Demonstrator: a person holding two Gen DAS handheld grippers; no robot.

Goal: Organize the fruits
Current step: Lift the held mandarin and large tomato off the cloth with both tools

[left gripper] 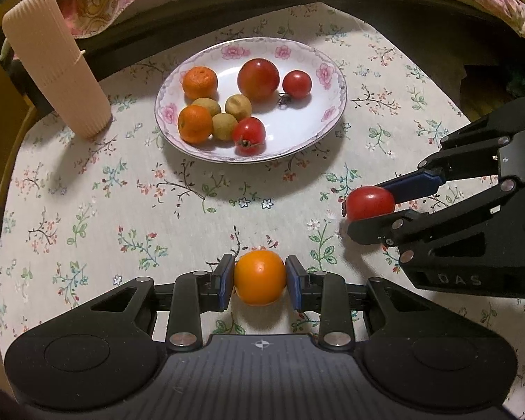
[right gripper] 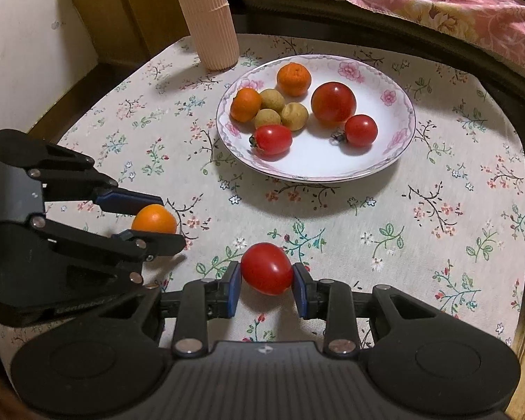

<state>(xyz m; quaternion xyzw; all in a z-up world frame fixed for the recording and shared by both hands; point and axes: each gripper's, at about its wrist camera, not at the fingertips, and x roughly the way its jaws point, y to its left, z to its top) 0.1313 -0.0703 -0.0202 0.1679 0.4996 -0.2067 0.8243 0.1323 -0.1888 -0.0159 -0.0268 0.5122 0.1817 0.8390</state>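
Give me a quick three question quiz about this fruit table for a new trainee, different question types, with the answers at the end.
1. True or false: the left gripper is shut on an orange fruit.
2. What does the right gripper hold?
A. a mandarin
B. a red tomato
C. nothing
3. Fill in: counting the small tan fruits on the plate, there are ____.

Key
1. True
2. B
3. Three
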